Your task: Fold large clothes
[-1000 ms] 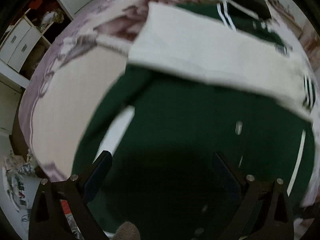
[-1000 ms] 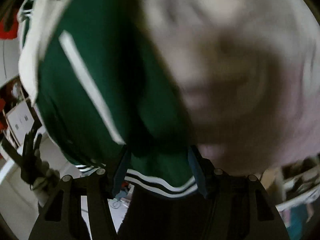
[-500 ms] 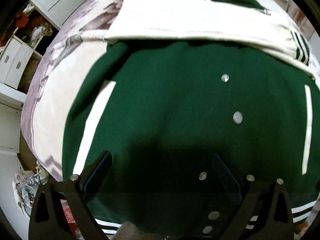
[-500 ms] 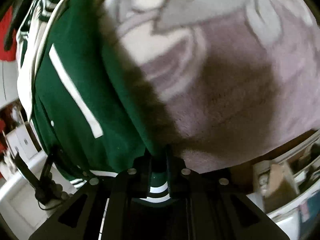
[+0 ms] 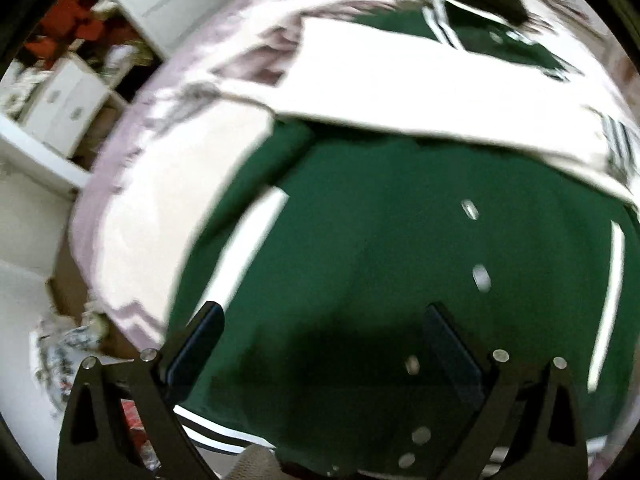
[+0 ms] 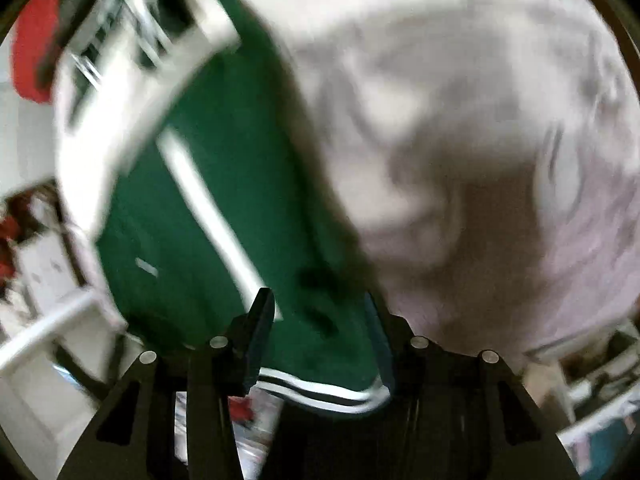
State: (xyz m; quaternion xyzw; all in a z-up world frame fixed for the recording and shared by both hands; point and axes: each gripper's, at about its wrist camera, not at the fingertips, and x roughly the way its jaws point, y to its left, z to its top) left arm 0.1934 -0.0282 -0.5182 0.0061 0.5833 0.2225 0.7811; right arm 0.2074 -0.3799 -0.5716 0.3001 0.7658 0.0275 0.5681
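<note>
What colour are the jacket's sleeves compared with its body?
The sleeves are white or cream against the dark green jacket body; the left wrist view shows it best.

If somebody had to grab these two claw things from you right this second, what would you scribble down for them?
Left claw: open, hovering over the front of the green jacket, gripping nothing.
Right claw: jaws opening, striped hem corner between them, pads not pressing it.
Jacket lies face up on the pale blanket, snaps showing, white sleeve folded across the chest.
Done: sleeve folded in.
Left: probably bring the hem up over the body and tidy the bundle.
Both views are blurred, so check the hem before regripping.
</note>
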